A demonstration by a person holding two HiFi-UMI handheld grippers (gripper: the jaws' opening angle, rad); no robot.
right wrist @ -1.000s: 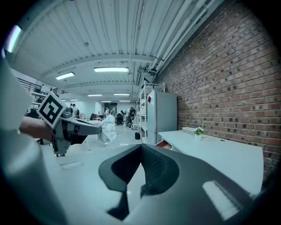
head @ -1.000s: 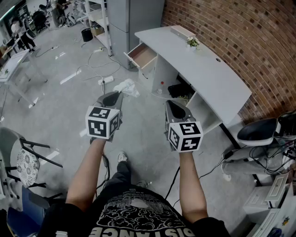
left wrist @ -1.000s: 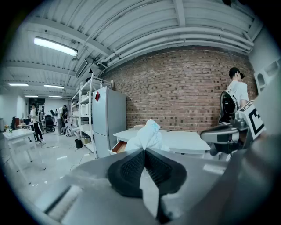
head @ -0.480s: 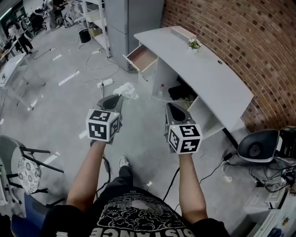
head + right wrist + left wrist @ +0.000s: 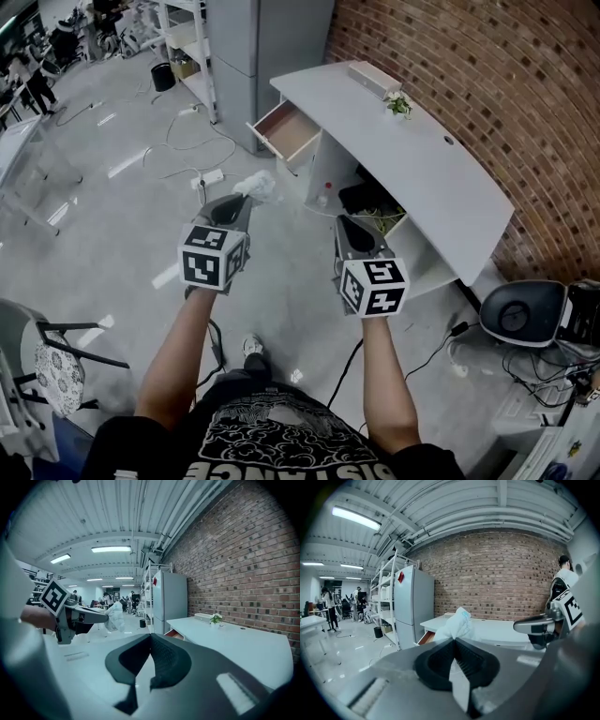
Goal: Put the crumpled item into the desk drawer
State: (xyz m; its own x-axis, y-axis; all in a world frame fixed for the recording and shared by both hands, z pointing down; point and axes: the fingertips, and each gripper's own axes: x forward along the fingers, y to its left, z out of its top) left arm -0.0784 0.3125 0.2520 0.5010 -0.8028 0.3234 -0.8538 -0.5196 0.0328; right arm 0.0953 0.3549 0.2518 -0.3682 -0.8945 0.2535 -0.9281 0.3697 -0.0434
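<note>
Head view: 2 bare forearms reach forward, level and side by side. Left gripper (image 5: pixel 240 201) pinches the white crumpled item (image 5: pixel 258 185) at its tip; right gripper (image 5: pixel 344 223) is closed on nothing. Beyond, floor cables (image 5: pixel 187 145) trail beside the desk (image 5: pixel 422 178), whose drawer (image 5: pixel 286 129) stands pulled out.

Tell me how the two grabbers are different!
The left gripper pinches a crumpled white item; the right gripper holds nothing. From the head view, the left gripper is out over the floor; the right gripper is close by the desk. Both have their jaws closed.
</note>
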